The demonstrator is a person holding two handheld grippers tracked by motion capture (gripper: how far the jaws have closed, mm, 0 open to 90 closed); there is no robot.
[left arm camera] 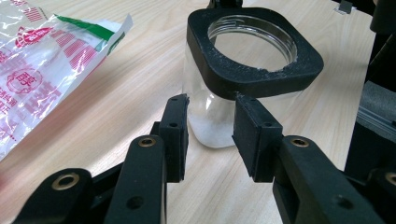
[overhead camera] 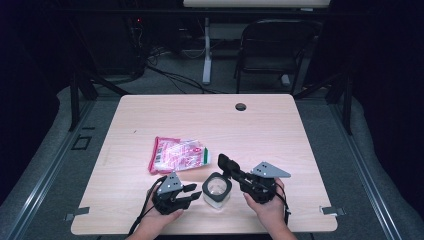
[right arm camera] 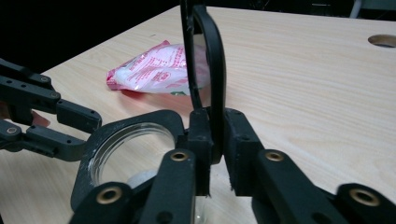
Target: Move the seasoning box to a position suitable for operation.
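Nearest the high camera are the person's two hands, low at the near edge of the pale wooden table [overhead camera: 210, 115]. The left gripper [overhead camera: 192, 194] points at the clear glass jar with a square black rim [overhead camera: 216, 189]. In the left gripper view its two black jaws stand apart, one on each side of the jar's [left arm camera: 219, 121] glass wall, close to it; I cannot tell if the pads touch it. A little white powder lies at the bottom of the jar.

The right gripper [right arm camera: 212, 140] is clamped on a thin black lid [right arm camera: 205, 60], which stands up on its edge between the pads (right above the jar's rim [right arm camera: 135, 123]). In the high view this gripper [overhead camera: 226, 164] reaches in from the right, just past the jar.

A red and white plastic bag [overhead camera: 178, 154] lies flat to the left, near the jar but not touching it.

The jar sits close to the near edge. The far half of the table is bare wood, with a small round hole [overhead camera: 241, 106] near the far edge. The right side has open room too.
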